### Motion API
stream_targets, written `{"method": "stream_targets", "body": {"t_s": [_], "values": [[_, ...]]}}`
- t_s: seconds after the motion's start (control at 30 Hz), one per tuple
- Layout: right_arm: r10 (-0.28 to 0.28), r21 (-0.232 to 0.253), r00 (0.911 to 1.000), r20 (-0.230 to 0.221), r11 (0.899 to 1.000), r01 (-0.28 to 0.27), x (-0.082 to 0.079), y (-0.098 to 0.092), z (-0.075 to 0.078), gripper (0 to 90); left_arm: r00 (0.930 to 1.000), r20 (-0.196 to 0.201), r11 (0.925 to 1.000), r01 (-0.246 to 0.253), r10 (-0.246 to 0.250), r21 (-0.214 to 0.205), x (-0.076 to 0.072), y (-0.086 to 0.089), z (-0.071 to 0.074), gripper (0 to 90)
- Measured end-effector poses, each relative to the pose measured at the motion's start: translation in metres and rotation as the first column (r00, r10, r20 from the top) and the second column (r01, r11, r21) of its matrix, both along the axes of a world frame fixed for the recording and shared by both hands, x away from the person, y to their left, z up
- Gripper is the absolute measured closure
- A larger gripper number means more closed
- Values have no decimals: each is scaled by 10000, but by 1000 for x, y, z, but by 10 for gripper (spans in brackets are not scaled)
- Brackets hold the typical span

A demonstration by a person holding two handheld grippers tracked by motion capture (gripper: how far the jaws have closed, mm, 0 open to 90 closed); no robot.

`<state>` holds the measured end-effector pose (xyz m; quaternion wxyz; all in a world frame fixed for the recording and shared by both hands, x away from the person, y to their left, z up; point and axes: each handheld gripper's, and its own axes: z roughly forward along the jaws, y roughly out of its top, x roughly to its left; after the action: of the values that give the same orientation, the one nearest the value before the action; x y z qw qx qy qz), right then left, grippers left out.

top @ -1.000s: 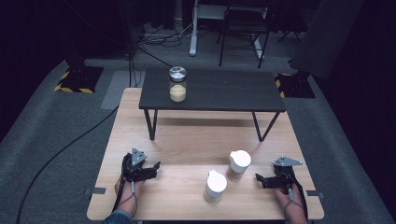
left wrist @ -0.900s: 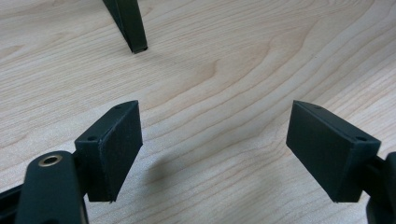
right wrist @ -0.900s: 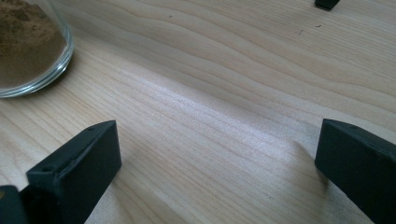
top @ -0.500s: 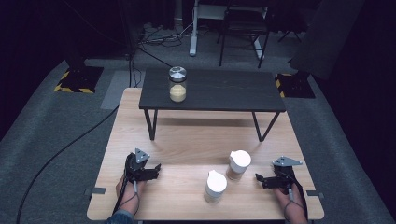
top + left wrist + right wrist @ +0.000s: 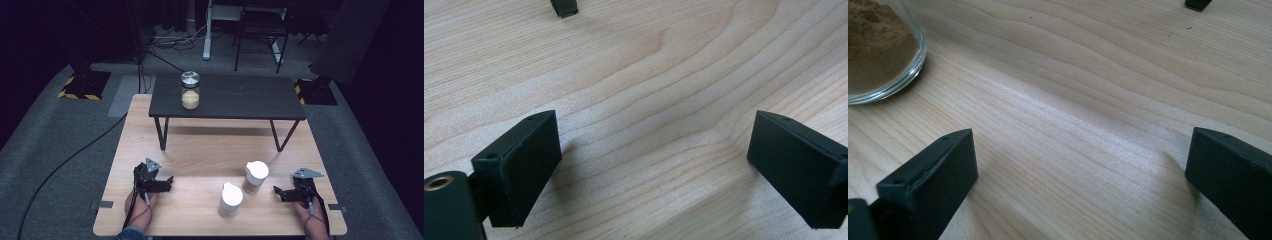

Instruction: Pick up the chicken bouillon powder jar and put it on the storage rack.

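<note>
Two glass jars with white lids stand near the front of the wooden table point(image 5: 200, 150): one nearer me point(image 5: 231, 198), the other point(image 5: 256, 175) just behind it to the right. My left gripper point(image 5: 169, 183) lies low at the front left and points right. Its jaws point(image 5: 656, 135) have just been opening and stand wide, with bare wood between them. At the front right my right gripper point(image 5: 276, 191) points left toward the jars. It is open point(image 5: 1083, 150) and holds nothing. A jar of brown powder point(image 5: 878, 55) stands ahead of it, apart from its jaws.
A low black table point(image 5: 235, 100) stands across the back half of the wooden table, with a silver-lidded jar point(image 5: 190, 90) of yellowish powder on its left part. One of its black feet point(image 5: 564, 7) rests on the wood ahead of the left gripper. A cable point(image 5: 65, 165) trails over the grey floor.
The left gripper's jaws stand a little wider than before. The jars and the right gripper have not moved.
</note>
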<state>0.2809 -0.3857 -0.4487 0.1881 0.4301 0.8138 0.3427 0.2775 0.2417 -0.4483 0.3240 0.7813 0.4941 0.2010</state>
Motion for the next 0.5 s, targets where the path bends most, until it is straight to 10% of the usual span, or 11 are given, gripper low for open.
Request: {"method": "stream_targets", "body": {"t_s": [0.5], "values": [[-1, -8, 10000, -3, 10000, 1, 0, 0, 0, 2, 9999, -64, 9999, -152, 152, 1, 1, -2, 0, 50]]}}
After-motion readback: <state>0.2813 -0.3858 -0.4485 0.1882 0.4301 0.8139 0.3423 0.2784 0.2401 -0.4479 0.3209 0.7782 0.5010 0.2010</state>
